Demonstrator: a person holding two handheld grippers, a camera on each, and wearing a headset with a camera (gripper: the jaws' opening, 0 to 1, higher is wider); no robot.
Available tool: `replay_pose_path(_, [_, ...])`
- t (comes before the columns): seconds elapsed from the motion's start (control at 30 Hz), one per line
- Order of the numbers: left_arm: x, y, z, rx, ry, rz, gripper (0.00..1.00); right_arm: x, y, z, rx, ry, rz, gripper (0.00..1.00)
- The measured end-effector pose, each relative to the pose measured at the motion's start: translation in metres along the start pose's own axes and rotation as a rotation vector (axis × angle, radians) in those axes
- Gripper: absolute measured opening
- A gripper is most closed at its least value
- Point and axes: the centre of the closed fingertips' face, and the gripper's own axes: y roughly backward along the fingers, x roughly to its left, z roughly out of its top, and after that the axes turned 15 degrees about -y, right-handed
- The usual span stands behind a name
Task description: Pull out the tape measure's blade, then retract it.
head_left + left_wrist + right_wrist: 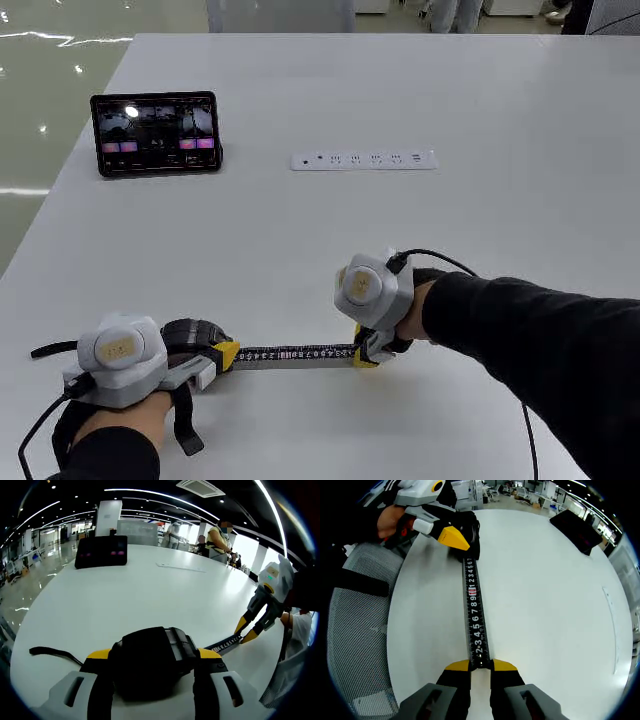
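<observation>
Tape measure (197, 338), worktop's (420, 100) near edge: left gripper (216, 358) clamped on case (150, 660), right gripper (481, 666) pinching blade (472, 610) tip; pull straight, level, case steady.

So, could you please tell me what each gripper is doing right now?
Left gripper: shut on the tape measure.
Right gripper: shut on the blade, at its tip.

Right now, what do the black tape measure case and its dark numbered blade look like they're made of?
The black tape measure case: likely matte plastic or rubber, ribbed, no glare. The dark numbered blade: thin strip, probably coated steel, printed white digits.
</observation>
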Motion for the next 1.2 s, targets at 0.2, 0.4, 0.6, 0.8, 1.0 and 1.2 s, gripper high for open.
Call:
replay_pose_path(0.2, [-0.0001,-0.0006,-0.0002,0.006,-0.012,0.002,0.6,0.0005,-0.0008,0.0015,-0.003,0.002,-0.001,0.1])
replay_pose_path(0.4, [0.0,-0.0008,-0.0002,0.004,-0.021,0.003,0.6,0.0011,-0.0016,0.0031,-0.005,0.005,0.0,0.1])
replay_pose_path(0.6, [-0.0001,-0.0007,0.0001,0.007,-0.014,-0.005,0.6,0.0015,-0.0019,0.0044,-0.007,0.01,0.0,0.1])
replay_pose_path(0.8, [-0.0009,0.0,-0.001,0.02,-0.013,-0.022,0.6,0.0025,-0.0026,0.0062,-0.008,-0.004,0.004,0.1])
replay_pose_path(1.0, [-0.001,-0.0003,-0.0012,0.023,-0.018,-0.023,0.6,0.0034,-0.0028,0.0076,-0.008,0.003,0.005,0.1])
replay_pose_path(1.2, [-0.0001,-0.0006,-0.0013,0.021,-0.015,-0.024,0.6,0.0043,-0.0036,0.0093,-0.008,0.008,0.007,0.1])
